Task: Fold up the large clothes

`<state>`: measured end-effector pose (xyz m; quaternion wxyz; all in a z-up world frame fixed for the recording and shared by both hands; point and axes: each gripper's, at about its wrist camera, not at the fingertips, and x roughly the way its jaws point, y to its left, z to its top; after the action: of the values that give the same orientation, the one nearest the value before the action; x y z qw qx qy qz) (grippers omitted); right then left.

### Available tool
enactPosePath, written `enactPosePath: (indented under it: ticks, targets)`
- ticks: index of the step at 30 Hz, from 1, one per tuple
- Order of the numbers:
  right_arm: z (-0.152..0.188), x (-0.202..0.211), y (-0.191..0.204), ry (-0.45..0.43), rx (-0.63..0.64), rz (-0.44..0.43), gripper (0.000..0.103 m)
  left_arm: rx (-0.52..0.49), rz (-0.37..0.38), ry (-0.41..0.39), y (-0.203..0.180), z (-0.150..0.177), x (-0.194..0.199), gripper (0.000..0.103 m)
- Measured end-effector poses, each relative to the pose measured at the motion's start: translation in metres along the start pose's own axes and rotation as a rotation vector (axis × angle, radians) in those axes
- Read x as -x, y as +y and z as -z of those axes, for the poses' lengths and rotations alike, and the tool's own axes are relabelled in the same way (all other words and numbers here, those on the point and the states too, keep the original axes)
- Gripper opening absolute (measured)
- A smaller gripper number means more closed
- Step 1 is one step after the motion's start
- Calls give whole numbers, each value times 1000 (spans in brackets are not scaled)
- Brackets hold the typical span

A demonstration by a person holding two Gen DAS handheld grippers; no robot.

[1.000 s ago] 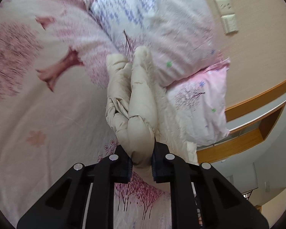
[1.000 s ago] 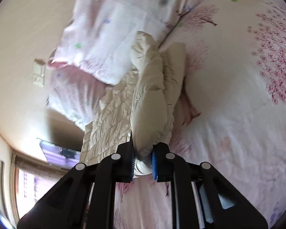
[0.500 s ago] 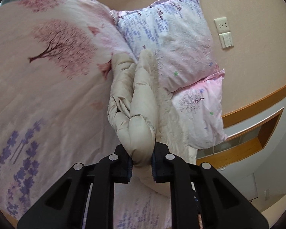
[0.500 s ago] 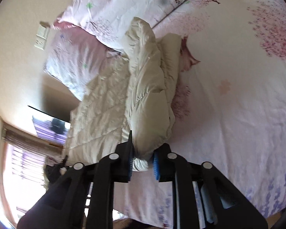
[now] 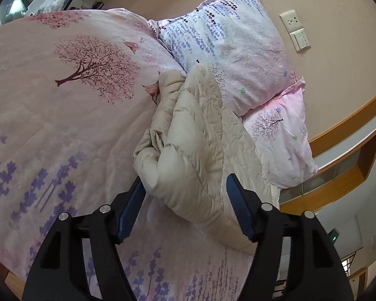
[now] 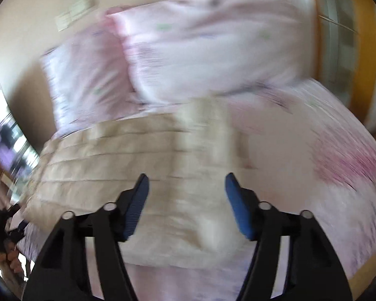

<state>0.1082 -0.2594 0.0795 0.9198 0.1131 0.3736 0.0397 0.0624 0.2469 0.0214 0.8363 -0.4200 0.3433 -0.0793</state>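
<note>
my left gripper [image 5: 185, 200] now stands wide open, its blue pads apart on either side of a bunched, puffy fold of the cream quilted coat [image 5: 188, 138], holding nothing. half a second ago those same pads were pinched shut on that fold. the coat lies on the bed [image 5: 50, 105], whose cover is pink with tree and lavender prints. the fold sits just in front of the left gripper, and beyond it the coat reaches up to touch the lower edge of two floral pillows [image 5: 233, 45] by the wall.

my right gripper [image 6: 185, 198] is also wide open and empty, where a moment earlier it was clamped on the coat's edge. its view is badly blurred, so detail is lost, but the coat [image 6: 127, 155] appears spread out flatter on the bed, lying under and ahead of the right gripper, with the pillows [image 6: 200, 50] just past the coat's far edge.

i judge that both grippers have just let go, which suggests one fold has been laid down. the left fold looks lumpy and may spring open, so smoothing or a further fold likely remains.
</note>
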Motion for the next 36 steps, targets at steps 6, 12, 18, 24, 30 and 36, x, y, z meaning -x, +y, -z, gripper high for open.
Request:
enactPosePath:
  ticks: [6,12,18,24,30,36]
  targets:
    - [-8,-42,82,29,174,-73,41,32,17,3,3,14,5,68]
    - [-4,-72,116,75,217,-56,38,18,2,-27,-5,23,5,75]
    - [6,-103,124,140,248,28,38,20,-12,-3,-10,18,-12,77]
    - [15,-119,131,173,281,63,40,44,-53,-9,-13,8,-29,77]
    - [23,-127,137,183,310,95,40,88,-62,-18,-10,-5,-41,67]
    - [26,-129,139,178,323,113,40,74,-6,-39,-20,-12,-43,33]
